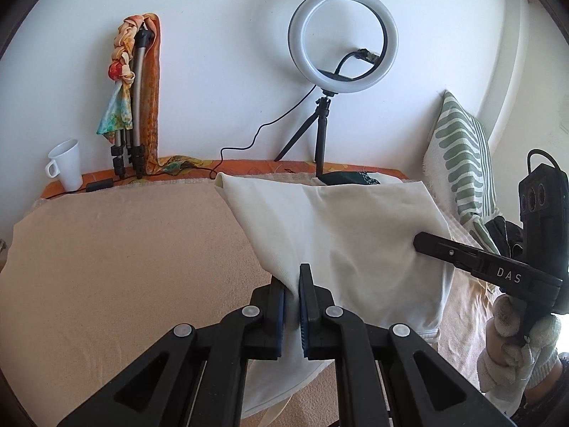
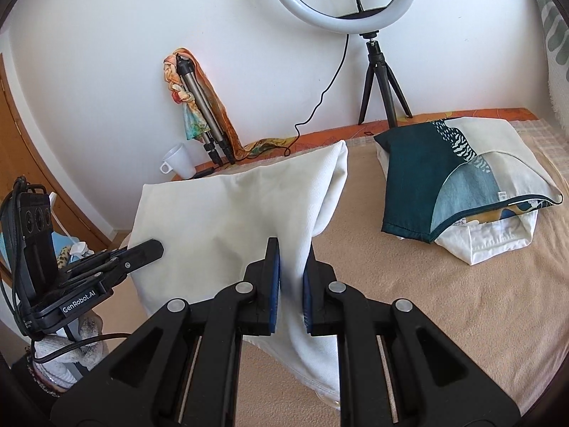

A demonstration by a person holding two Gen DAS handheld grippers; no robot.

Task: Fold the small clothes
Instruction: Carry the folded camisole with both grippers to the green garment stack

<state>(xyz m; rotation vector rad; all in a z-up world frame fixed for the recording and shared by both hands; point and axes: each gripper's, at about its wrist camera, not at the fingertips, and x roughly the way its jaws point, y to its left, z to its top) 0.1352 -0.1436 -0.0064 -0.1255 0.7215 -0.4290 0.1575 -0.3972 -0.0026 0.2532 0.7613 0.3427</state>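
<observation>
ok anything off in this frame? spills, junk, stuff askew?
Nothing spilled or damaged. Only oddity: a patterned scarf is draped and knotted over a folded tripod leaning on the wall, beside an upright white mug. The white garment is held up by both grippers, left and right, as expected.

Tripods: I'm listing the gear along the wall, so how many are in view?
2. A folded silver tripod leans on the wall, draped in scarves, beside the mug. A small black tripod stands further right, holding the ring light. Others may be hidden.
</observation>
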